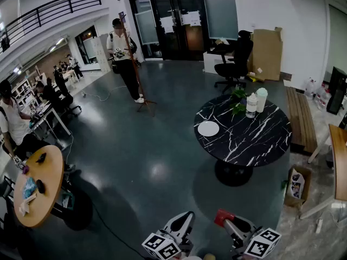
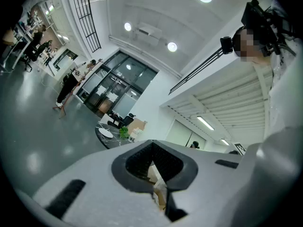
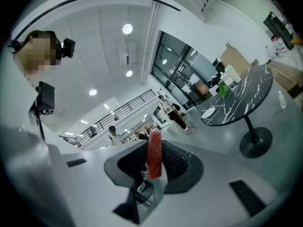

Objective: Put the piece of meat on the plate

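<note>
The piece of meat point(image 3: 154, 154) is a red slab standing upright between the jaws of my right gripper point(image 3: 155, 161), which is shut on it. In the head view the meat point(image 1: 223, 216) shows as a red tip at the bottom edge on the right gripper point(image 1: 225, 221). My left gripper point(image 1: 186, 219) sits beside it, shut with nothing in it point(image 2: 154, 163). The white plate point(image 1: 208, 128) lies on the left part of a round black marble table point(image 1: 255, 140), well ahead of both grippers. It is small and far in the gripper views: plate point(image 3: 208, 112), plate point(image 2: 106, 133).
Two bottles point(image 1: 256, 102) and a small plant point(image 1: 237, 101) stand at the marble table's far edge. A cardboard box point(image 1: 296, 184) sits right of its base. A round wooden table point(image 1: 40, 191) is at left, a person point(image 1: 123, 58) with a stand farther back, a bench point(image 1: 300, 119) at right.
</note>
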Demonstrator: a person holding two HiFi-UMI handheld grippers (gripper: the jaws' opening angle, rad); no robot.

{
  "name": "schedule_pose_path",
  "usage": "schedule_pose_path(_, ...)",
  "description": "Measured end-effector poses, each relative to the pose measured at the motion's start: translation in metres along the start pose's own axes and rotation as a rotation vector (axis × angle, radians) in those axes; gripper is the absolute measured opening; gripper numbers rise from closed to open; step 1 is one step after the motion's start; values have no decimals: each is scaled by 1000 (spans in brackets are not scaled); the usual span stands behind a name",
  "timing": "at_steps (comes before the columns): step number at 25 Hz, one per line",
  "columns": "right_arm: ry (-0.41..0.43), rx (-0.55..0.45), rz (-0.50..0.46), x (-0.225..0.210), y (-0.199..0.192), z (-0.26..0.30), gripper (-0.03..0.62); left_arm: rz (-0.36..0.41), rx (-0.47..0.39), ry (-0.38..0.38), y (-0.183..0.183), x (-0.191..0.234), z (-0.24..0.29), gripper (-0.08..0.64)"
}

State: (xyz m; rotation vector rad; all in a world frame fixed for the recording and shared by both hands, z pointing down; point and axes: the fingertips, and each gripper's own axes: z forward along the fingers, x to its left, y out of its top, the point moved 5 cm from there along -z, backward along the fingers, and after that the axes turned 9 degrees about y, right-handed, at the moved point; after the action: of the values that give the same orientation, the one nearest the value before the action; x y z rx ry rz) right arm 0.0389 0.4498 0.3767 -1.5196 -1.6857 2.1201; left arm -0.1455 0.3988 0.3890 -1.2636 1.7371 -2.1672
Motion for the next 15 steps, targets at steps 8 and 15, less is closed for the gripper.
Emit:
schedule_pose_path(8, -14, -11, 17, -44, 22, 25, 94, -9, 46, 11, -12, 37, 50, 8)
schedule_pose_path(15, -72, -30, 26, -96, 63, 60, 94, -19, 76, -43, 5, 62, 133, 8)
